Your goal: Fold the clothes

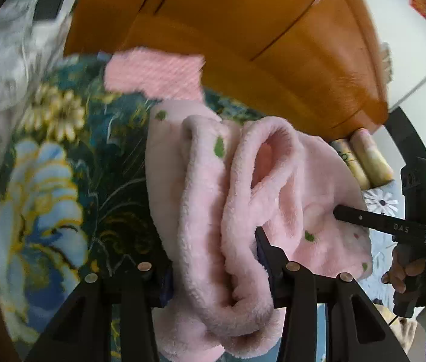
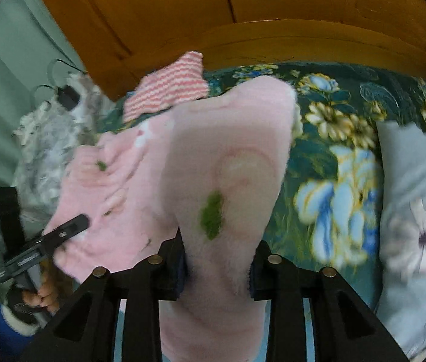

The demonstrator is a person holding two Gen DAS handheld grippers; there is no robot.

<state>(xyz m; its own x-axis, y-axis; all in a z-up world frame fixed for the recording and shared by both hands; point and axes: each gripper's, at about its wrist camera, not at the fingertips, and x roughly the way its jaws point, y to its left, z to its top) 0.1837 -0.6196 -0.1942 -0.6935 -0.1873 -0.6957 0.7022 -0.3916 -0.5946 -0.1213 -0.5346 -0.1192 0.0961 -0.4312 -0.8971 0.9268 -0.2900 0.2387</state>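
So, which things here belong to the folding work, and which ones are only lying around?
Part of the job:
- pink fleece garment, held between both grippers
- left gripper, shut on it
- right gripper, shut on it

Just lying about:
- pink striped cloth by the headboard
- floral bedspread
- grey flower pillow
- wooden headboard
- grey fluffy blanket

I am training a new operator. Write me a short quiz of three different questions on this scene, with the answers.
1. True or false: both grippers grip the same pink fleece garment.
2. Which item lies beyond it, near the wooden headboard? A) striped pink knit piece B) black shoe C) white cup
3. Fill in: the garment is held above a floral ____.

Key: 1 true: left gripper and right gripper each have jaws closed on it. 2 A. 3 bedspread.
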